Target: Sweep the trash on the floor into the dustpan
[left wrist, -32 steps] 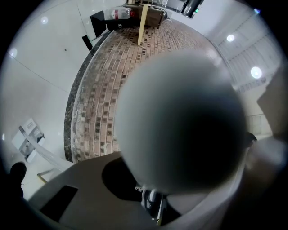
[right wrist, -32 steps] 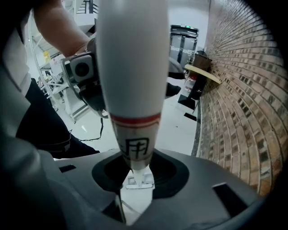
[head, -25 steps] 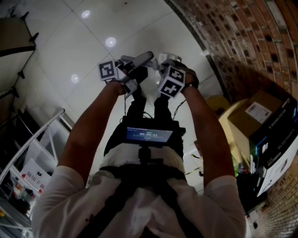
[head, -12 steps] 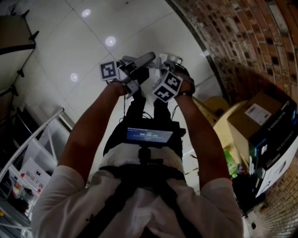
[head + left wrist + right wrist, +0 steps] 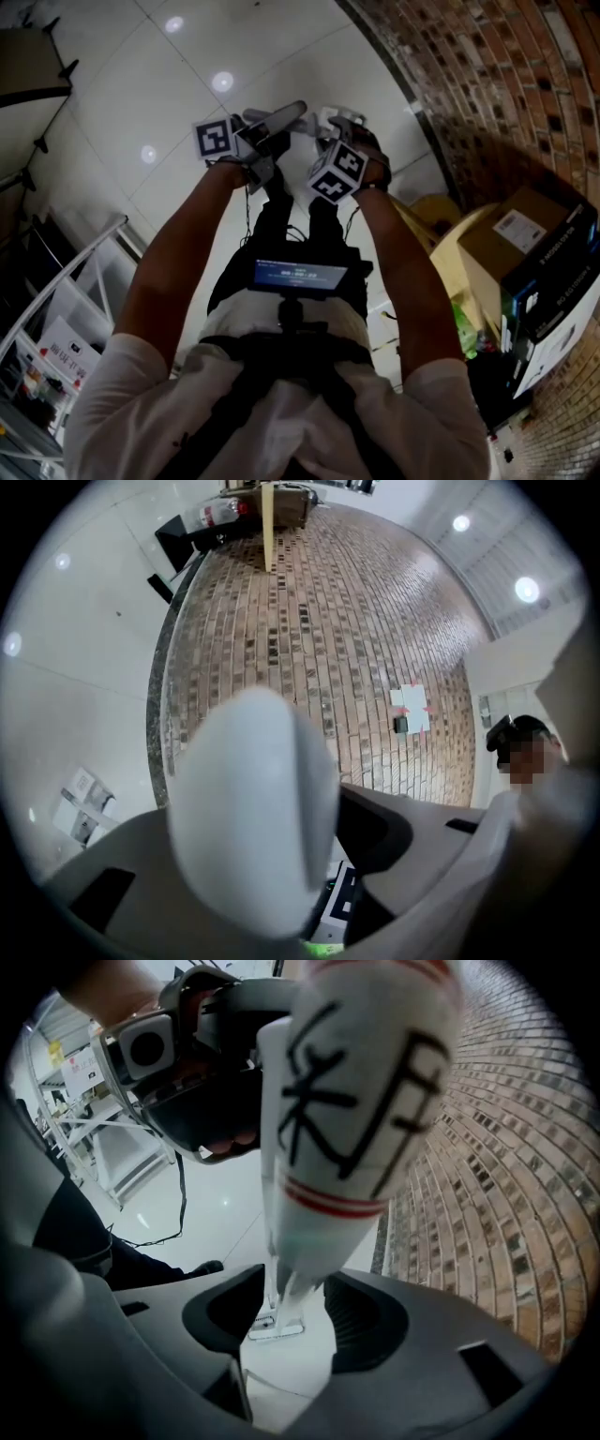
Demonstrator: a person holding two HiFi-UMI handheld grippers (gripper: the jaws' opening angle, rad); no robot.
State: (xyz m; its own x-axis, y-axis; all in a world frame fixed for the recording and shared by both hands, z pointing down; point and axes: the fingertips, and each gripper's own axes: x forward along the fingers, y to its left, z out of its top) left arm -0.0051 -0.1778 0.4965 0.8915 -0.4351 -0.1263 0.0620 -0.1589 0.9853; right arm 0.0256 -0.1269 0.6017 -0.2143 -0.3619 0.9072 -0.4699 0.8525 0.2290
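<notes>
Both arms are out in front over the white tiled floor (image 5: 141, 84), and the two marker cubes sit almost touching.

Left tongs (image 5: 342, 850): the jaws have just been opening and stand apart. A rounded white handle end (image 5: 253, 808) sits between them, close against one jaw, with a dark gap on the side of the other. Nothing is clamped.

Right tongs (image 5: 286, 1330): these have just been opening too. A marked handle (image 5: 361, 1101), white with black brush strokes and red bands, stands between the jaws, narrowing to a thin pole with space on both sides. The pole runs down to a small pale foot (image 5: 275, 1327) on the floor near the person's dark shoe. I can't tell whether that foot is a broom or a dustpan, or whether both tongs have the same handle.

Now the containers, all along the floor's right edge at the brick wall (image 5: 506, 84). A cardboard box (image 5: 511, 230) with a white label is shut, contents hidden. It rests on a dark printed carton (image 5: 558, 300), also closed. Beside them is a yellow object (image 5: 436, 211), too dim to name. At the floor's left edge stands a white rack (image 5: 84, 291).
</notes>
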